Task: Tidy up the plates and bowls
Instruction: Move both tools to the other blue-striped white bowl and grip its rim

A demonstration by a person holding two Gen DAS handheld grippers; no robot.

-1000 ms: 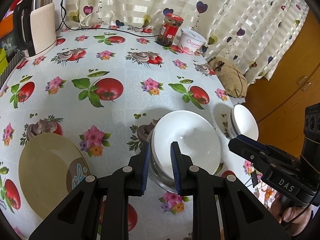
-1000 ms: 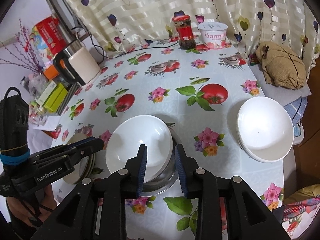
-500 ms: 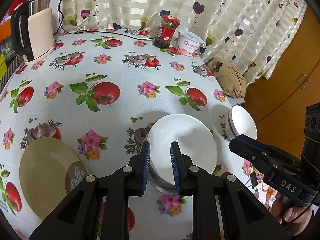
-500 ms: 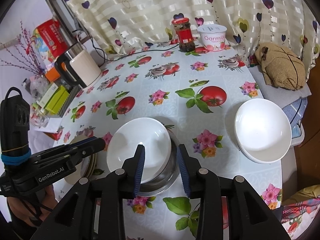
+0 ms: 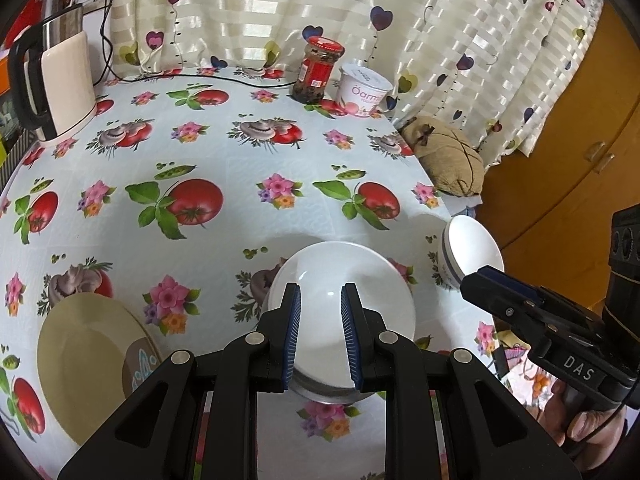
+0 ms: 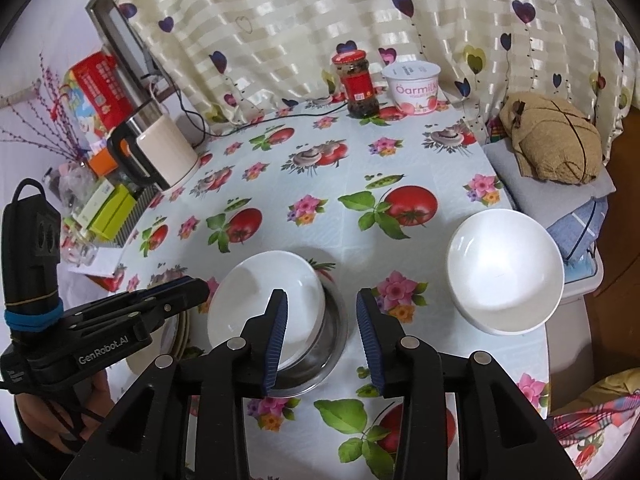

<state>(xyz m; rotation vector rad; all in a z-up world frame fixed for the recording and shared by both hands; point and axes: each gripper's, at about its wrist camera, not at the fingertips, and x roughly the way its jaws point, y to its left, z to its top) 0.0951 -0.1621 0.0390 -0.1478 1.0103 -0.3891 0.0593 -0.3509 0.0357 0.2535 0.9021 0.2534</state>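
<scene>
A white bowl (image 5: 360,272) (image 6: 256,292) sits nested in a steel bowl (image 5: 324,394) (image 6: 332,332) near the table's front. My left gripper (image 5: 320,288) hovers over it, open, with nothing pressed between its blue pads. My right gripper (image 6: 321,294) hangs over the steel bowl's right rim. Its jaws are opening and touch nothing. Each gripper also shows in the other's view: the left gripper (image 6: 176,292) and the right gripper (image 5: 480,276). Another white bowl (image 6: 504,272) (image 5: 472,248) stands at the right table edge. A yellow plate (image 5: 88,356) lies to the left.
An electric kettle (image 5: 60,84) stands at the back left, with its cord running along the curtain. A red-lidded jar (image 5: 316,72) and a yoghurt tub (image 5: 362,92) stand at the back. A brown cushion (image 6: 556,140) lies beyond the right table edge.
The right gripper's jaws have spread wider. The white bowl stays in the steel bowl. The left gripper's gap is unchanged, and the bowl looks slightly smaller in its view.
</scene>
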